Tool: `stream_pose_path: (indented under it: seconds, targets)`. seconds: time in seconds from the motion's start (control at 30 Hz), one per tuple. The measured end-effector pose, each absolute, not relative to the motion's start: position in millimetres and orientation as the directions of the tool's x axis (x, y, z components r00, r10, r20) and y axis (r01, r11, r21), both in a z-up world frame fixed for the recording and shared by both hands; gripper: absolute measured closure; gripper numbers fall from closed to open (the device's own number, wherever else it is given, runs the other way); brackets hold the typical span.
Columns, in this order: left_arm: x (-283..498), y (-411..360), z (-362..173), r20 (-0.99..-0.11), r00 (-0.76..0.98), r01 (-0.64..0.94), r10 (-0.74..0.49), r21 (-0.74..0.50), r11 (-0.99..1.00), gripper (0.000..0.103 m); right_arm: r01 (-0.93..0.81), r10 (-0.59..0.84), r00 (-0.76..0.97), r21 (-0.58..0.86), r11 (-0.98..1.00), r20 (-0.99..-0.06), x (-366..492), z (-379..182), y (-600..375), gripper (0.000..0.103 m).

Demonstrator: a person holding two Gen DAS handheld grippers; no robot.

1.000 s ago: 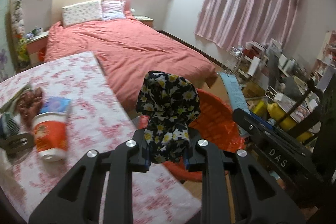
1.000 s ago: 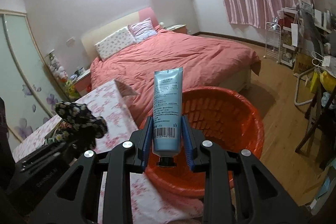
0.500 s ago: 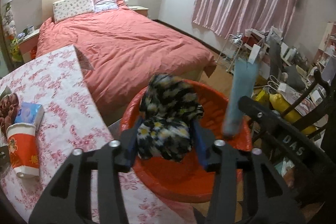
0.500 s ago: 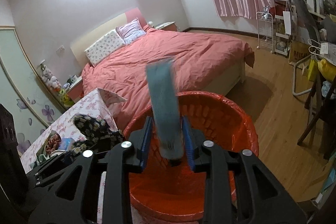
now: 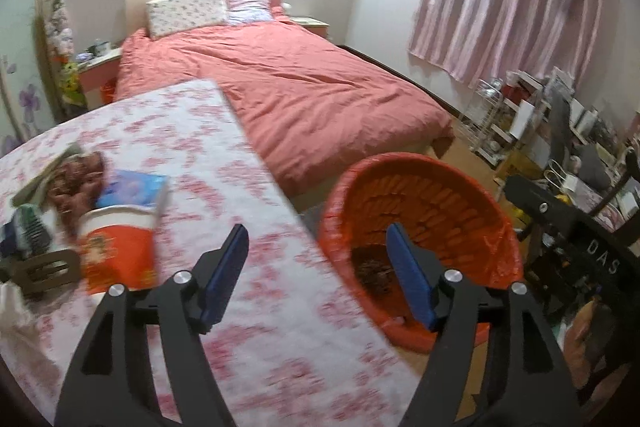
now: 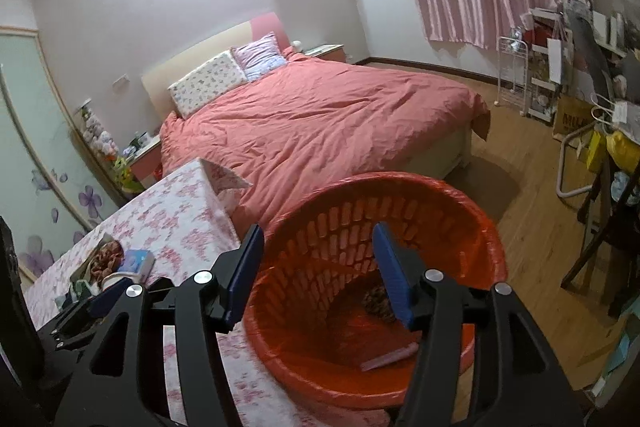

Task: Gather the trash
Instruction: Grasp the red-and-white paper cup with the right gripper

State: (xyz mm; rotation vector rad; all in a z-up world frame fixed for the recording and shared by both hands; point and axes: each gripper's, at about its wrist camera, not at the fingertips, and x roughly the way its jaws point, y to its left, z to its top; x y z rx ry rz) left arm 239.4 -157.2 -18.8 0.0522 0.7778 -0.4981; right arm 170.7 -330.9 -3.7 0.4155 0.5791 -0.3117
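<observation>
Both grippers are open and empty. My left gripper [image 5: 316, 247] hovers over the edge of the floral-cloth table [image 5: 240, 187], beside the orange basket [image 5: 420, 187]. My right gripper [image 6: 316, 247] hangs over the same orange basket [image 6: 472, 227]. Inside the basket lie the flowered cloth [image 6: 378, 301] and the tube [image 6: 390, 357]; the cloth also shows in the left wrist view [image 5: 372, 273]. On the table stand a red paper cup [image 5: 116, 247], a blue packet [image 5: 134, 189] and a snack bag [image 5: 76, 177].
A bed with a red cover [image 5: 304, 91] lies behind the table and basket. Cluttered shelves and a chair [image 6: 600, 187] stand at the right on the wooden floor. My right gripper's body [image 5: 580, 239] shows at the right of the left wrist view.
Both grippers have opened. The flowered cloth left my left gripper and the tube left my right gripper; both now lie in the basket. My left gripper has swung back toward the table.
</observation>
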Motion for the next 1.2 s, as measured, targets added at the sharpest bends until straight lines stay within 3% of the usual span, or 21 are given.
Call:
stream_pose_path:
  seconds: [0.33,0.5,0.67,1.2]
  targets:
    - [229,-46,-18,-0.676,0.695,0.266,-0.244,-0.074,0.961,0.022,0.272,-0.071,0.796,0.251,0.929,-0.601,191,-3,-262,0.036]
    - [222,21,-20,-0.661,0.737,0.138,-0.139,-0.054,0.989,0.017,0.180,-0.011,0.789,0.214,0.960,-0.614,205,-7,-215,0.021]
    - [212,76,-25,-0.652,0.757,0.031,-0.050,-0.040,0.999,0.013,0.087,0.045,0.754,0.168,0.982,-0.655,224,-23,-164,0.011]
    - [207,127,-50,-0.683,0.730,-0.064,-0.006,-0.077,0.995,0.010,0.037,0.049,0.694,0.104,0.994,-0.718,268,-61,-90,0.011]
